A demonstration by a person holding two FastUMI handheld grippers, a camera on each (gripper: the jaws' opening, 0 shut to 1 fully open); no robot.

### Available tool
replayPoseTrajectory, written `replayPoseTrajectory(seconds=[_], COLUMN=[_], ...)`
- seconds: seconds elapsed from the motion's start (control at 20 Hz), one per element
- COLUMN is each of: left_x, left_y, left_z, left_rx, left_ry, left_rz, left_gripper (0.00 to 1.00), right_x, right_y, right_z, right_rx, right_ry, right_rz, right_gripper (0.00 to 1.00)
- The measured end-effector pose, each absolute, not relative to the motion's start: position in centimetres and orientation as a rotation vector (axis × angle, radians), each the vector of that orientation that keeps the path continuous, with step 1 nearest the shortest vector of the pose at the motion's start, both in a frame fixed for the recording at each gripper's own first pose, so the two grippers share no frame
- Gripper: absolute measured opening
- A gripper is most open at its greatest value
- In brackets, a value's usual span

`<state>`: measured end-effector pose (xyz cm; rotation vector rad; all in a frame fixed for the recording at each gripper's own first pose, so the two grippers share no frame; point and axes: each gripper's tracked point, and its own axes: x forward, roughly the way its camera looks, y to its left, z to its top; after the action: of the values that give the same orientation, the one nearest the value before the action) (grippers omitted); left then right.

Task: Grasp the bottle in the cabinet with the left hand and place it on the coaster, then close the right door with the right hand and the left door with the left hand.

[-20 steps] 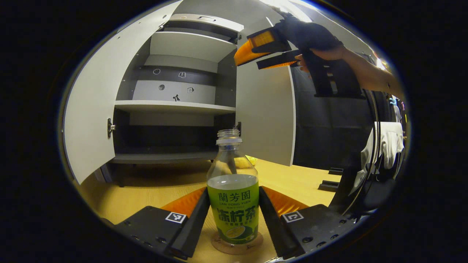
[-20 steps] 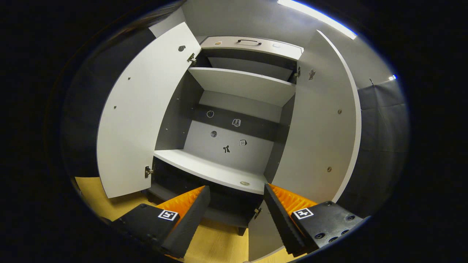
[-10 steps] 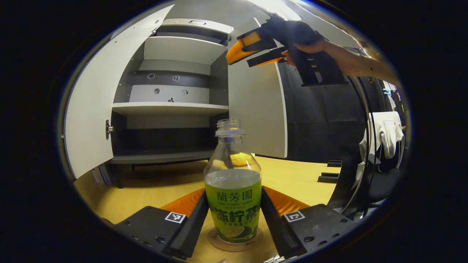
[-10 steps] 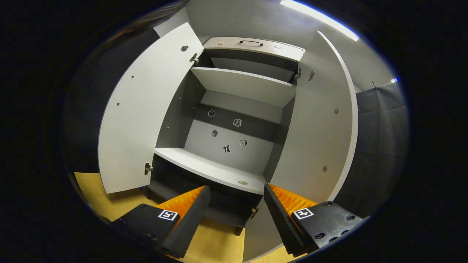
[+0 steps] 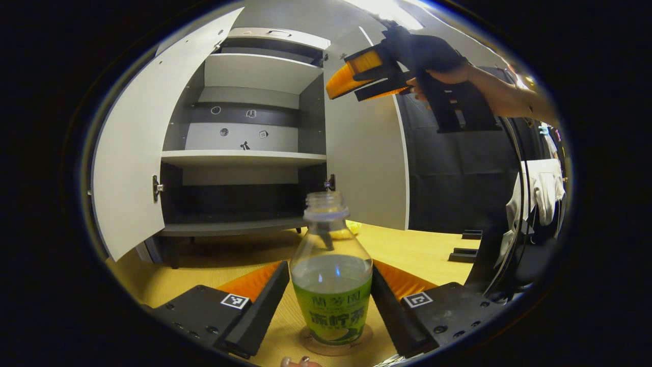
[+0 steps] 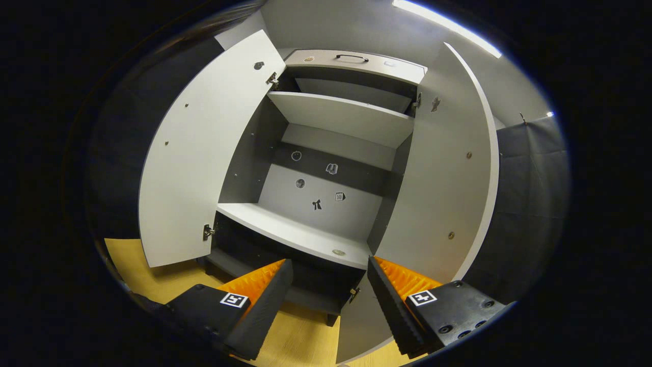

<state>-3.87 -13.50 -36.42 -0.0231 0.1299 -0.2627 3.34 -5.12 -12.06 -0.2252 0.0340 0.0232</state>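
The bottle (image 5: 332,285) stands upright on the round coaster (image 5: 336,344) near the front edge of the wooden table (image 5: 423,250), out of the cabinet (image 5: 244,158). The left gripper (image 5: 330,300) sits around it with its fingers spread, a sliver of gap showing on either side, so I'd say it has let go. Placing looks done; the right door (image 6: 448,178) comes next. The right gripper (image 6: 328,300) is raised in front of the cabinet, jaws apart and holding nothing, with that door standing open just to its right and its tall edge running up and down. A push leftward would swing it shut. The left door (image 6: 204,158) also stands open.
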Motion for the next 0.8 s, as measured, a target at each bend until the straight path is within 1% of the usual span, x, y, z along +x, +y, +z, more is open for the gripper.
replayPoseTrajectory(seconds=[0.25, 0.45, 0.55, 0.65, 0.7, 0.75, 0.8], left_x=[-2.9, -2.4, -2.5, -2.7, -2.6, -2.6, -2.5], left_y=[-14.1, -14.9, -14.6, -14.0, -13.4, -12.9, -12.3], left_z=[-31.0, -25.1, -21.7, -18.7, -17.4, -16.3, -15.0], left_rx=[0.022, 0.016, 0.029, 0.039, 0.033, 0.017, -0.011], left_ry=[0.076, 0.057, 0.045, 0.046, 0.053, 0.061, 0.063], left_rz=[-0.317, -0.367, -0.374, -0.363, -0.339, -0.313, -0.287], left_gripper=[0.94, 0.94, 0.94, 0.96, 0.96, 0.96, 0.96], right_x=[3.0, 1.7, 0.3, -1.4, -2.1, -2.8, -3.4], right_y=[-6.4, -7.7, -8.8, -11.0, -12.7, -14.7, -16.3], right_z=[-8.0, -4.7, -2.0, 0.3, 0.8, 0.7, 0.3], right_rx=[-0.205, -0.193, -0.148, -0.101, -0.098, -0.097, -0.089], right_ry=[-0.016, -0.044, -0.080, -0.113, -0.123, -0.122, -0.112], right_rz=[-0.019, -0.050, -0.068, -0.117, -0.160, -0.213, -0.255], right_gripper=[0.98, 0.97, 0.98, 0.97, 0.94, 0.97, 0.97])
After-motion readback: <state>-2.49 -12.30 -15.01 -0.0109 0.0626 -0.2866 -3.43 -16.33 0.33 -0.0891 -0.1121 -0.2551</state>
